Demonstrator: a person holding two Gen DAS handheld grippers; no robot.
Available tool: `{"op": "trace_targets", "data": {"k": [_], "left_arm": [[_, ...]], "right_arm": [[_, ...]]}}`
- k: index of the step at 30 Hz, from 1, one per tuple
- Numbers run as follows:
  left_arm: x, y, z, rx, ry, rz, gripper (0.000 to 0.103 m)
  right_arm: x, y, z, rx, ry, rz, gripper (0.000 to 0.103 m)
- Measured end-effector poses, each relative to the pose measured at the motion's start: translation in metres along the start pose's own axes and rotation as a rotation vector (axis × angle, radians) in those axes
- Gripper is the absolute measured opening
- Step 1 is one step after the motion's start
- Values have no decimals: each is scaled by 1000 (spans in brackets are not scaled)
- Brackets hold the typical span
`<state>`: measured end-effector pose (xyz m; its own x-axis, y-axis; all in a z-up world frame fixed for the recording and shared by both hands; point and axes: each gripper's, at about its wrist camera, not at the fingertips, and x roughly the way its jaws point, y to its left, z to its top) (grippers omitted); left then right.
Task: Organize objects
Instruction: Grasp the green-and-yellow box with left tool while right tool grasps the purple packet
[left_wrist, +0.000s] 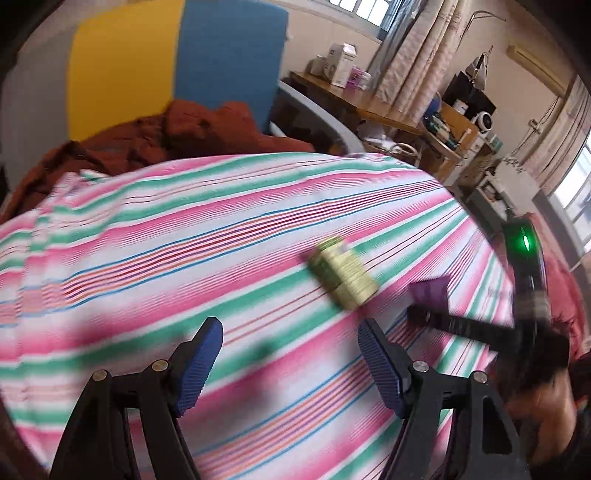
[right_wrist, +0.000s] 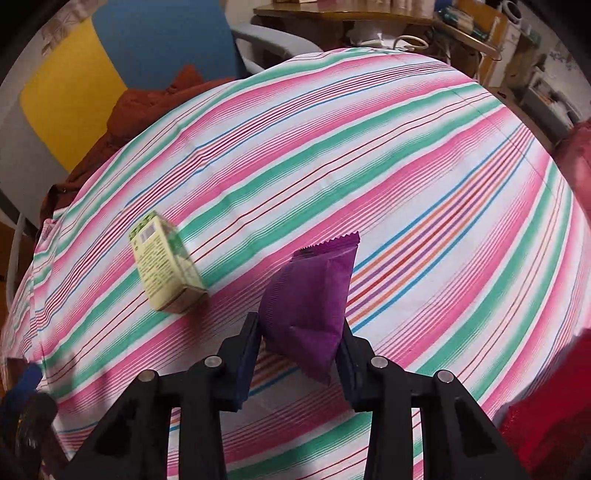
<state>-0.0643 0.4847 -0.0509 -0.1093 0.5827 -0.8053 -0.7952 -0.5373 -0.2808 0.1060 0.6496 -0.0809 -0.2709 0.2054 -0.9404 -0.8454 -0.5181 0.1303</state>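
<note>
On a bed spread with a pink, green and white striped sheet (right_wrist: 406, 166), the right gripper (right_wrist: 301, 332) clamps a purple packet (right_wrist: 314, 306) between its two fingers, holding it above the sheet with the packet's serrated edge pointing to the far side. A pale green box (right_wrist: 166, 266) lies flat on the sheet to the near left of the packet, apart from it and touched by neither tool.

The left gripper (left_wrist: 290, 354) hangs over the near part of the sheet (left_wrist: 147, 240) with its blue-padded fingers (left_wrist: 199, 365) spread wide and nothing between them. From this side the box (left_wrist: 343, 277), blurred, lies just beyond the left gripper's right finger. Farther right, the packet (left_wrist: 432, 291) shows at the tip of the right gripper (left_wrist: 424, 314), also blurred, with a green light (left_wrist: 524, 242) glowing on that tool.

A rust-brown blanket (left_wrist: 166, 136) is bunched at the far left end of the bed, before a yellow and blue panel (left_wrist: 177, 62). A wooden desk (left_wrist: 351, 99) with boxes stands at the far right.
</note>
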Motion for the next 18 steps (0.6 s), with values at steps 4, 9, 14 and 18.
{"op": "trace_targets", "data": {"k": [4, 9, 14, 18], "left_arm": [[35, -23, 26, 17, 40, -15, 76], [77, -39, 44, 16, 75, 2, 76], [102, -32, 38, 23, 120, 47, 42], [85, -23, 18, 126, 95, 72, 30]], "right_arm": [[0, -12, -1, 36, 6, 6, 39], [-1, -22, -3, 64, 14, 25, 39], [-3, -25, -5, 63, 13, 27, 39], [-5, -22, -8, 29, 7, -1, 39]]}}
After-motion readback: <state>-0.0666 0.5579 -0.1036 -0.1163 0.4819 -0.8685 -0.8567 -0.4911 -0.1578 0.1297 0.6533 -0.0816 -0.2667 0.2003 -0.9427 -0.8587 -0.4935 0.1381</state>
